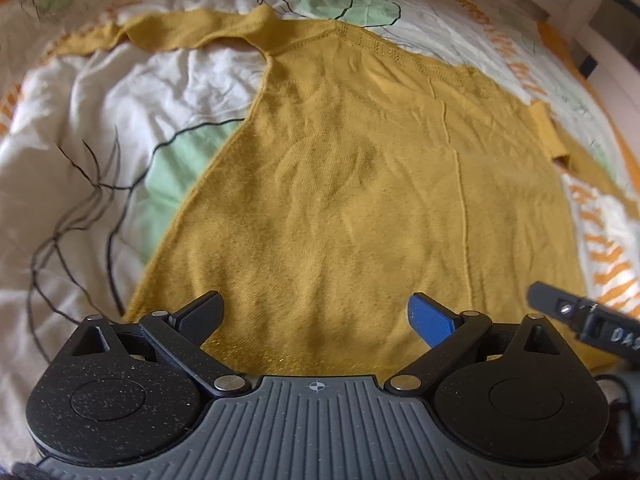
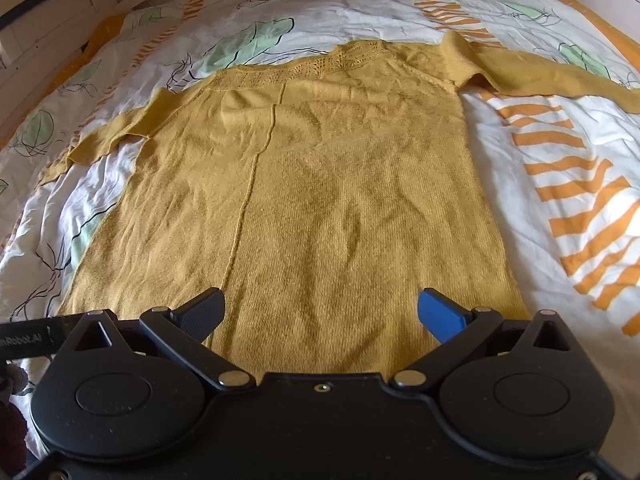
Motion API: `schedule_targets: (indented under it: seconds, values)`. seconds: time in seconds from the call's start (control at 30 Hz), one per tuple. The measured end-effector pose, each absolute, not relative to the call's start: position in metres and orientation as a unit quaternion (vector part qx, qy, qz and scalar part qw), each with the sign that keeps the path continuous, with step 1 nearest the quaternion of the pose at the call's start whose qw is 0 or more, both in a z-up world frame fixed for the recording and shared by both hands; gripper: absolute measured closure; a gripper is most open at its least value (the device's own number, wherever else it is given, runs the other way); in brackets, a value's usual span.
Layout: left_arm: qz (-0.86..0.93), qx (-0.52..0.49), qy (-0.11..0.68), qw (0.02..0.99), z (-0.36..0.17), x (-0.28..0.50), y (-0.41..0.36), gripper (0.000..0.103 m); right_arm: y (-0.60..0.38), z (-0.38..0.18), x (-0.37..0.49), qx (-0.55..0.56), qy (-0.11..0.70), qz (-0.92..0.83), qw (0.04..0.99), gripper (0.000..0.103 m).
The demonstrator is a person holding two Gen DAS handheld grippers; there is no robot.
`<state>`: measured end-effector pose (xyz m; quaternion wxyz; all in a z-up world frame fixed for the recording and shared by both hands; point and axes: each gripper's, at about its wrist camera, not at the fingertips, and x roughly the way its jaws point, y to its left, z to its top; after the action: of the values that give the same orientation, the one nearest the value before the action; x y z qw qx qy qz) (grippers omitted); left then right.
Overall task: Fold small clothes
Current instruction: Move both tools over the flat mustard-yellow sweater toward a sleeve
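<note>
A mustard-yellow knit sweater (image 1: pixel 360 184) lies spread flat on the bed, hem toward me, neckline far, both sleeves stretched out sideways. It also shows in the right wrist view (image 2: pixel 320 184). My left gripper (image 1: pixel 316 316) is open and empty, above the hem near its left corner. My right gripper (image 2: pixel 320 314) is open and empty, above the hem toward its right side. Part of the right gripper's body (image 1: pixel 584 320) shows at the right edge of the left wrist view.
The sweater lies on a white duvet (image 2: pixel 540 120) with green leaves and orange stripes, wrinkled at the left (image 1: pixel 80 128). A wooden bed frame (image 2: pixel 48 8) runs along the far left. An orange border (image 2: pixel 600 12) edges the duvet at the far right.
</note>
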<state>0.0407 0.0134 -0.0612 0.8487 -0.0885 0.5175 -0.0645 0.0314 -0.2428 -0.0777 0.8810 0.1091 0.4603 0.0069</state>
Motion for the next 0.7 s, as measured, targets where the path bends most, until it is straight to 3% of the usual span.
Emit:
schedule_targets:
  seconds: [0.23,0.7]
  values:
    - [-0.098,-0.157,0.486,0.854,-0.056,0.071,0.043,0.004,-0.231,-0.075,0.064,0.083,0.443,0.038,0.892,0.001]
    - [0.006,-0.129,0.348,0.928,-0.014,0.172,0.137,0.003,-0.207,-0.068,0.168,0.084,0.367,0.051,0.925,0.001]
